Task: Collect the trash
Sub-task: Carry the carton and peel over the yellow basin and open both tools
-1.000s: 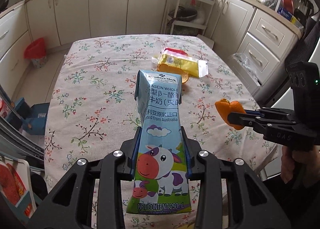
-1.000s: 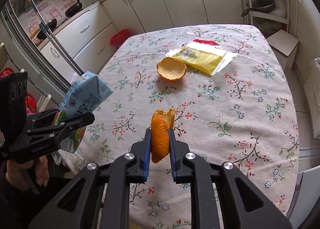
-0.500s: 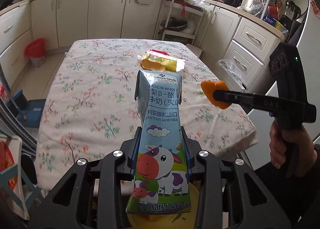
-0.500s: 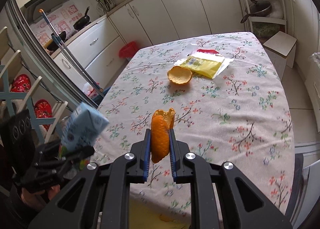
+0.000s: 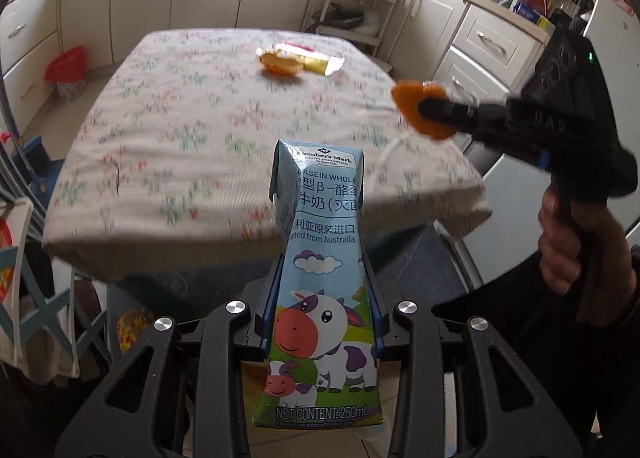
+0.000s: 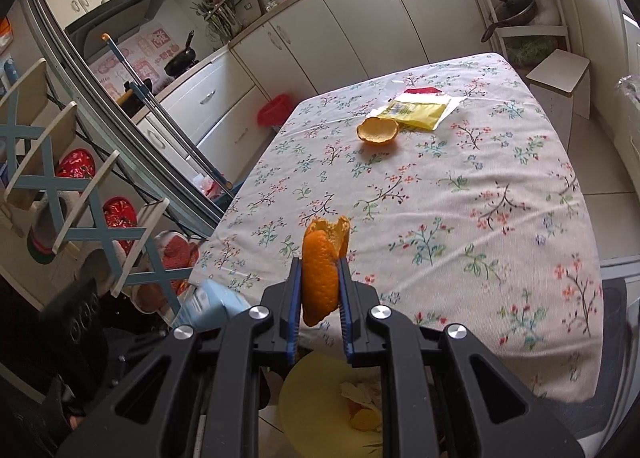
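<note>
My left gripper (image 5: 320, 322) is shut on a blue milk carton (image 5: 320, 278) with a cartoon cow, held in front of the table's near edge. My right gripper (image 6: 320, 290) is shut on a piece of orange peel (image 6: 322, 266); it also shows in the left wrist view (image 5: 420, 109), off the table's right corner. A yellow bin (image 6: 320, 398) with scraps inside sits on the floor below my right gripper. On the far part of the floral table (image 6: 460, 217) lie a cupped orange peel (image 6: 377, 130) and a yellow wrapper (image 6: 420, 111).
White kitchen cabinets (image 6: 320, 37) line the back and right walls. A red-lined small bin (image 5: 66, 71) stands on the floor at the left. A blue and white folding rack (image 6: 60, 185) stands left of the table. A low stool (image 6: 560, 77) stands past the table's far right corner.
Both grippers have pulled back from over the table to beyond its near edge, each keeping its item. The yellow bin has come into view below the right gripper.
</note>
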